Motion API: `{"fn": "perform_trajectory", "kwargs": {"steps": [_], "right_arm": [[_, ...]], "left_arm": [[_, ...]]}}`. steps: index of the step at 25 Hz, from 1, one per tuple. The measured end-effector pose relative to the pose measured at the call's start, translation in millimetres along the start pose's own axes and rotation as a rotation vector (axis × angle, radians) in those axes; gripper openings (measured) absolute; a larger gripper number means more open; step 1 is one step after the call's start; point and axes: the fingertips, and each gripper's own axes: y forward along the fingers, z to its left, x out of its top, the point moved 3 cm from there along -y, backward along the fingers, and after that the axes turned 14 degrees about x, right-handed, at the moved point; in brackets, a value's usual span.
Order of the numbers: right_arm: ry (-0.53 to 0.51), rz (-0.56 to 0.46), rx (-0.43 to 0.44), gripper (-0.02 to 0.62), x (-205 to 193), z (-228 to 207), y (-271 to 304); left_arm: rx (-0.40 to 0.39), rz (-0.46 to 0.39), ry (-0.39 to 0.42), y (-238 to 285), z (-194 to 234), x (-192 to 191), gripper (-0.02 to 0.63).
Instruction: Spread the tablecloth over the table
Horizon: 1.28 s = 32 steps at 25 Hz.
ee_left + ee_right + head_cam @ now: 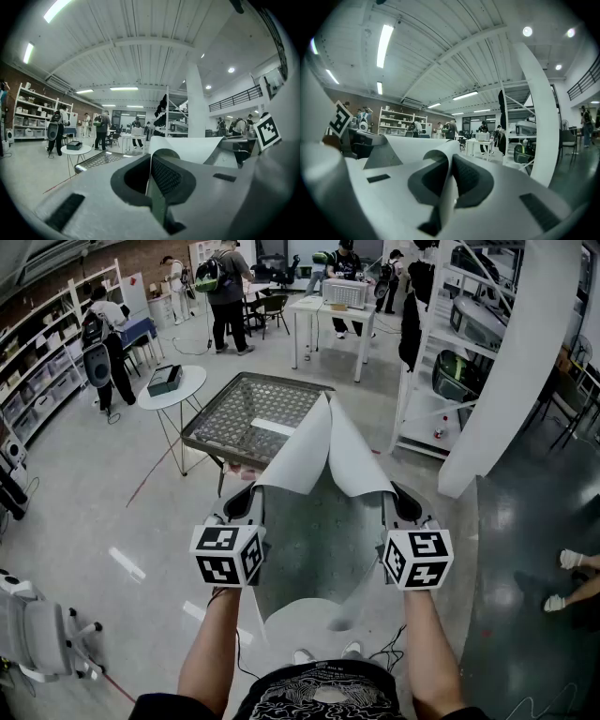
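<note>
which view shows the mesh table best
The head view: the whole mesh table is seen from above, with only its near corner hidden behind the raised tablecloth. The left gripper view catches just a low, edge-on sliver of its top. The right gripper view does not show it.

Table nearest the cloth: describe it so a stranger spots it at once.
From the white pillar on the right, look left. The table stands just beyond the held tablecloth; unlike the round white table beside it, its rectangular top is dark lattice.
</note>
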Motion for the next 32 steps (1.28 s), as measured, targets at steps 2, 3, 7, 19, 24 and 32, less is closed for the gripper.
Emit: {"fn": "perform_trajectory", "kwargs": {"steps": [2,3,7,19,24,32], "right_arm": [[0.000,0.001,-0.008,0.008,-2.4,-2.0,2.9],[0.000,0.002,-0.011,0.008,-3.2,-2.8,4.6],[-0.001,0.005,-0.009,0.008,-1.9,-6.3,13.2],[-0.003,-0.008,-0.033,0.008,-3.8,-64.2,38.0],[-0.005,-0.016,-0.020,0.008,-5.0,-119.4,69.1],[-0.002,-0.010,0.050,0.008,-10.4,-240.9,128.4]], "left_arm": [[-0.011,0.002,-0.002,6.0,-0.5,-1.6,0.008],[-0.015,0.002,-0.002,8.5,-0.6,-2.0,0.008],[-0.017,0.003,-0.007,17.2,0.8,0.4,0.008],[-0.045,-0.004,0.003,78.6,-28.5,9.5,0.009],[-0.031,-0.003,0.010,132.5,-50.9,13.7,0.009],[0.039,0.017,-0.004,234.5,-108.0,18.3,0.008]]}}
